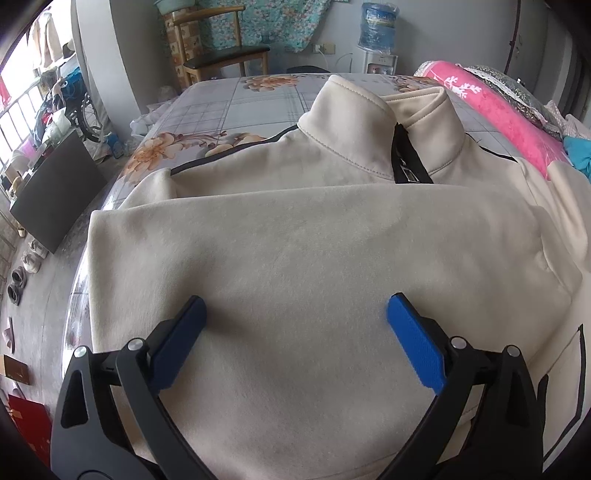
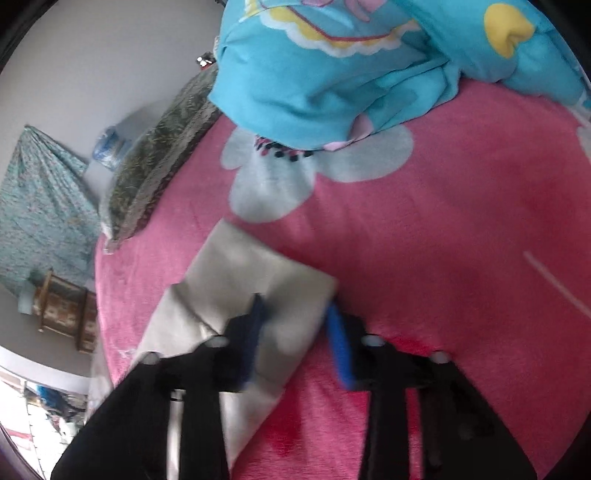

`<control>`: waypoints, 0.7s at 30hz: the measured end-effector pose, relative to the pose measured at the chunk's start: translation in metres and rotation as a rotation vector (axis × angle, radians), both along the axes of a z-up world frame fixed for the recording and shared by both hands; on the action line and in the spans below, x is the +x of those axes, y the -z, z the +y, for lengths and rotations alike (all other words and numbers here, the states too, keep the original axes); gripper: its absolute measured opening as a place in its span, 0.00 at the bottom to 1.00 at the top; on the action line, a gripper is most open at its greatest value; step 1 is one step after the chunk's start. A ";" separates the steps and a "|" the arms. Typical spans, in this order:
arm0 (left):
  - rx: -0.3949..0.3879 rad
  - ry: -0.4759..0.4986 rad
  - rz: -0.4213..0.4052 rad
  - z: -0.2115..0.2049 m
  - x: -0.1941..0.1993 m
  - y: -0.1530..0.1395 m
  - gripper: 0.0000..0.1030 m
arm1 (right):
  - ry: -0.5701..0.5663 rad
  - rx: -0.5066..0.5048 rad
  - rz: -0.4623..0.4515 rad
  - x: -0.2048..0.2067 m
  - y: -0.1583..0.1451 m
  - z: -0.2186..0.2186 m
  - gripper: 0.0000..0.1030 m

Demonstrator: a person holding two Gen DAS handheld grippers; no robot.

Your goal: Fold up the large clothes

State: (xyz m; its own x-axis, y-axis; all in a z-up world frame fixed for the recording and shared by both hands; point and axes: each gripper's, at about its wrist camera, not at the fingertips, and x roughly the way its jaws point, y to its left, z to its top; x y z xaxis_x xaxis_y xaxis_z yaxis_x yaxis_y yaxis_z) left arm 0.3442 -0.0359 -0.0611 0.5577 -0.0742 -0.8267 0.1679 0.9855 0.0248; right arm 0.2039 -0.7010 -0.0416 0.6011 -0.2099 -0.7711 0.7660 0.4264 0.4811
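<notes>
**Two grippers over one cream jacket: left wide open, right grip unconfirmed**

Item under task: a cream jacket (image 1: 295, 229) lying on the bed, on a grey checked sheet with a floral print (image 1: 236, 107). Its stand-up collar (image 1: 369, 122) points to the far end of the bed, with a black zip strip (image 1: 406, 158) running down from it. A broad fold of the same cloth lies across the chest below the collar.

Left gripper (image 1: 297, 300): jaws spread wide, blue pads well apart. It is angled down over the near part of the jacket with nothing between the pads. Contact with the cloth cannot be confirmed.

Right gripper (image 2: 295, 303): positioned off to the side, over a pink blanket (image 2: 443, 240) with pale flower shapes. The squared end of a cream sleeve (image 2: 258, 273) lies flat on that blanket and reaches in between the jaws, which stand fairly close together. One pad sits over the cloth and the other is at its edge. The view is blurred, so whether the pads are pressing on the sleeve cannot be determined.

Surroundings: a bright blue cartoon-print fabric (image 2: 314, 74) is heaped on the blanket beyond the sleeve. A wooden chair (image 1: 221, 55) and a water dispenser (image 1: 376, 33) stand past the bed.
</notes>
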 end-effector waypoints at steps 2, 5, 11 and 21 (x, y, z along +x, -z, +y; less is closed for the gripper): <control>0.001 0.000 -0.001 0.000 0.000 0.000 0.93 | 0.000 -0.027 -0.016 -0.005 -0.011 0.005 0.09; 0.002 -0.003 0.000 0.000 0.000 -0.001 0.93 | -0.024 -0.100 -0.025 -0.007 -0.037 0.017 0.08; 0.005 0.000 0.000 -0.001 -0.001 0.000 0.93 | -0.163 -0.318 -0.040 -0.005 -0.125 0.078 0.08; -0.049 0.002 -0.039 0.020 -0.024 -0.034 0.89 | -0.482 -0.512 -0.220 0.011 -0.251 0.256 0.08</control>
State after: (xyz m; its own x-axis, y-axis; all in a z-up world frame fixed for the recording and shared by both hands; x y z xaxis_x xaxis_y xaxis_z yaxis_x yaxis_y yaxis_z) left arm 0.3200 -0.0159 -0.0270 0.5891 -0.1151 -0.7998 0.1697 0.9854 -0.0169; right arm 0.2148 -0.4452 0.2092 0.8470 -0.1852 -0.4982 0.3459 0.9038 0.2520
